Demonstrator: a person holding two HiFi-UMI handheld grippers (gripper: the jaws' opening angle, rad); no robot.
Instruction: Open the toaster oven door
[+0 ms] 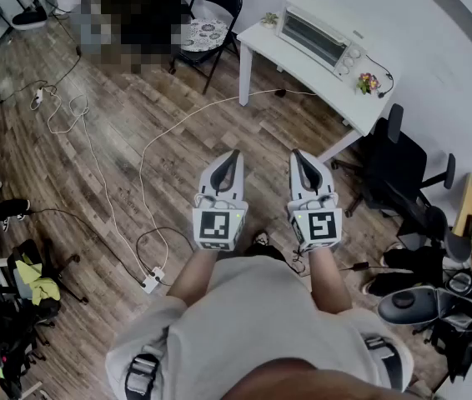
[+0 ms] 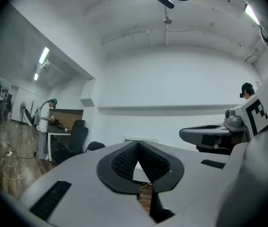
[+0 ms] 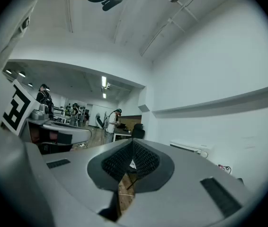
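Both grippers pinched shut, nowhere near the oven

The left gripper and right gripper sit level, side by side over the wood floor. Each has its jaws closed tip to tip, holding nothing and touching nothing. The toaster oven is well ahead of them, along the wall-side edge of the white table, with its door closed.
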